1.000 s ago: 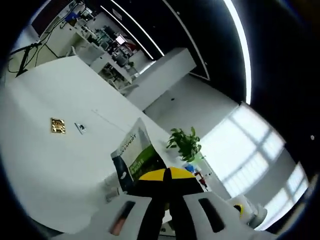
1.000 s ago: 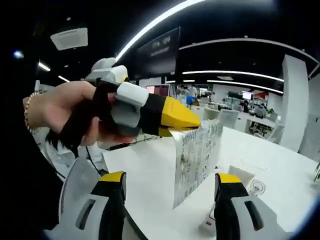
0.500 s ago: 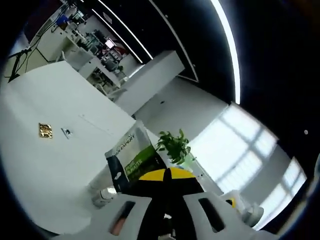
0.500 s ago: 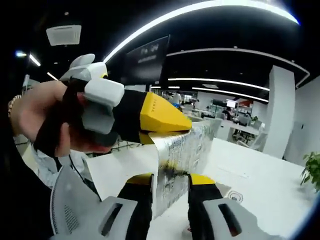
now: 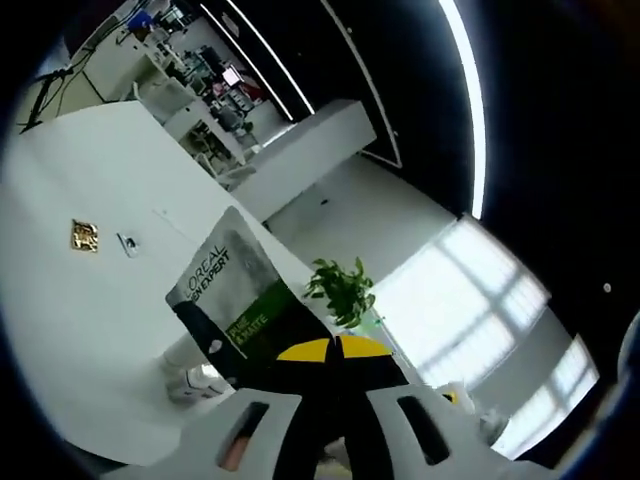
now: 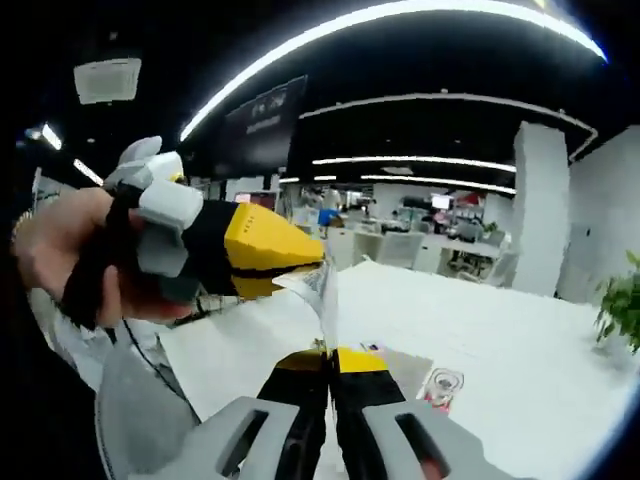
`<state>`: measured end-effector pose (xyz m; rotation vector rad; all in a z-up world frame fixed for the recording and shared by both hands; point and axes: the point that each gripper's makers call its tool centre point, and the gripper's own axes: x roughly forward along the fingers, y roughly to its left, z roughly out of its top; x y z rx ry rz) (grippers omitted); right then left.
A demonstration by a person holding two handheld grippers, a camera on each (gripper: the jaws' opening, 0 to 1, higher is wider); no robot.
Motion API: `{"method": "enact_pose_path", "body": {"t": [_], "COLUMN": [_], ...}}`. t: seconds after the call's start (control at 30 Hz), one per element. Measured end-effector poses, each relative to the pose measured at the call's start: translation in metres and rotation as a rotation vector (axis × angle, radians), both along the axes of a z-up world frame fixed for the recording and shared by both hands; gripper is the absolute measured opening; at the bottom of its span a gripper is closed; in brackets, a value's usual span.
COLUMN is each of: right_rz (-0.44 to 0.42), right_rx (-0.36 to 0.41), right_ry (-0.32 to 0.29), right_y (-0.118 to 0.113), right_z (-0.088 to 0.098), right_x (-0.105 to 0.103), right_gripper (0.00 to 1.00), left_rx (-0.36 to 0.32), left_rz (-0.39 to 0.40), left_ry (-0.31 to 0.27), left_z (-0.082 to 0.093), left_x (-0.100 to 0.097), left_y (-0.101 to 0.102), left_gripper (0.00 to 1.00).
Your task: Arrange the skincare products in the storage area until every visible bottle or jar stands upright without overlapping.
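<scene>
A grey and green L'Oreal sachet (image 5: pixel 232 312) is held up in the air over the white table (image 5: pixel 70 320). My left gripper (image 5: pixel 338 352) is shut on one of its edges. In the right gripper view the same sachet (image 6: pixel 322 292) shows edge-on as a thin silver strip. My left gripper (image 6: pixel 298 264), held by a hand (image 6: pixel 60 255), pinches it from the left, and my right gripper (image 6: pixel 330 358) is shut on its lower edge. A small clear bottle (image 5: pixel 190 385) lies on the table below the sachet.
A gold square (image 5: pixel 84 235) and a small dark item (image 5: pixel 126 243) lie on the table further out. A flat packet (image 6: pixel 405 365) and a round-printed item (image 6: pixel 441 384) rest on the table (image 6: pixel 500 330) beyond my right jaws. A potted plant (image 5: pixel 340 290) stands behind.
My right jaws have gone from wide open to shut on the sachet. The sachet has turned edge-on in the right gripper view. The left gripper stays shut on it.
</scene>
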<state>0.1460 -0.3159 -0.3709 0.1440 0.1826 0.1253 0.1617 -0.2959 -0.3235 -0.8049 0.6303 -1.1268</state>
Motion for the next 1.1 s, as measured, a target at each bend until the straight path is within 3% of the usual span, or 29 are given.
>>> {"method": "enact_pose_path", "body": {"t": [0.07,0.2,0.23,0.33,0.63,0.83,1.03,1.1], "right_rz": [-0.012,-0.017,-0.021,-0.023,0.009,0.029,0.033,0.031], "right_rx": [0.110,0.132,0.186,0.241,0.534,0.615,0.645,0.677], "right_ry": [-0.004,0.003,0.004,0.009,-0.059,-0.089,-0.107,-0.122], "right_y": [-0.004,-0.011,-0.011,-0.015,-0.005,-0.003,0.002,0.000], "right_z": [-0.002,-0.013,-0.013,-0.018,0.001,0.009,0.017,0.020], "right_x": [0.000,0.001,0.001,0.003,0.006,0.008,0.004,0.002], "right_gripper": [0.00,0.00,0.00,0.00,0.00,0.00,0.00,0.00], "left_rx": [-0.014,-0.019,-0.003,0.032,0.081,0.085,0.096,0.114], "left_rz": [-0.012,-0.040,-0.043,-0.032,0.036,0.042,0.033,0.032], "left_ry": [-0.012,-0.019,-0.013,0.015,0.116,0.179,0.194,0.209], "left_z": [0.001,-0.003,-0.009,-0.026,-0.055,-0.063,-0.068,-0.073], "left_x": [-0.004,-0.015,-0.017,-0.015,-0.001,-0.008,-0.009,-0.011], "left_y": [-0.001,0.001,0.004,0.013,0.035,0.034,0.031,0.030], "left_gripper": [0.01,0.00,0.00,0.00,0.07,0.18,0.21,0.29]}}
